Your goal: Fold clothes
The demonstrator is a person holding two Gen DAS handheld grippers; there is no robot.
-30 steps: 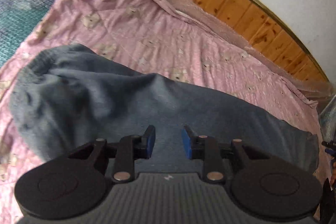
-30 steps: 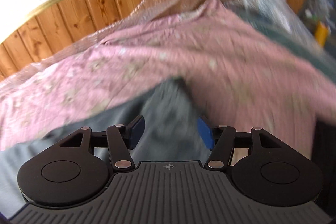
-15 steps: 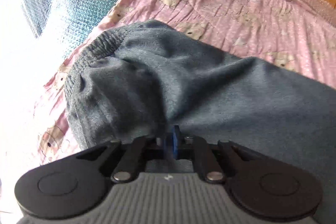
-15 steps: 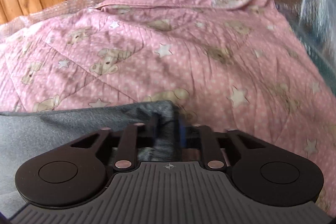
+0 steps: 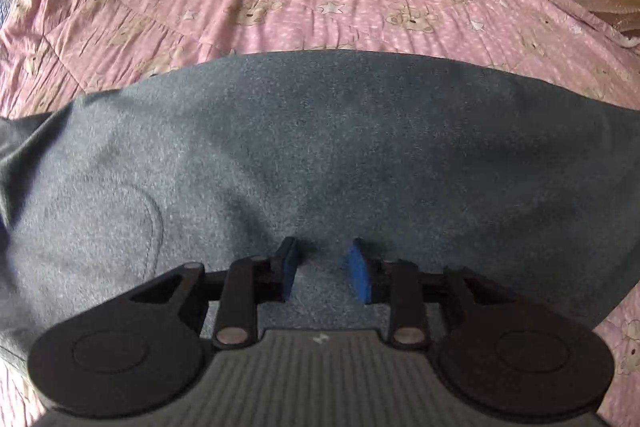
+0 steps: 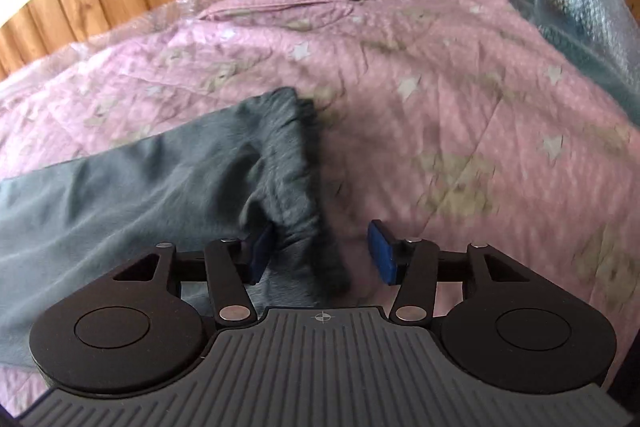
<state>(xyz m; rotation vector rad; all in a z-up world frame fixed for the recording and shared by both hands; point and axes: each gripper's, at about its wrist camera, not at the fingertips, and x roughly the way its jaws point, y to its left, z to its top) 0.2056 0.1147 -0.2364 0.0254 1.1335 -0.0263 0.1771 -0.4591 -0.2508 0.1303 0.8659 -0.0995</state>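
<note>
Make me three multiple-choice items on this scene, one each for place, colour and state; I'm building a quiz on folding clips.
1. What do the trousers lie on?
A. pink quilt
B. wooden floor
C. bare mattress

2. What colour are the pads?
A. red
B. blue
C. white

3. How is the left gripper?
A. clamped on the quilt
B. open over the trousers
C. out of view

Key:
1 A, the quilt shows all round them.
2 B, blue on both grippers.
3 B, a gap shows between the pads; jaws opening.
</note>
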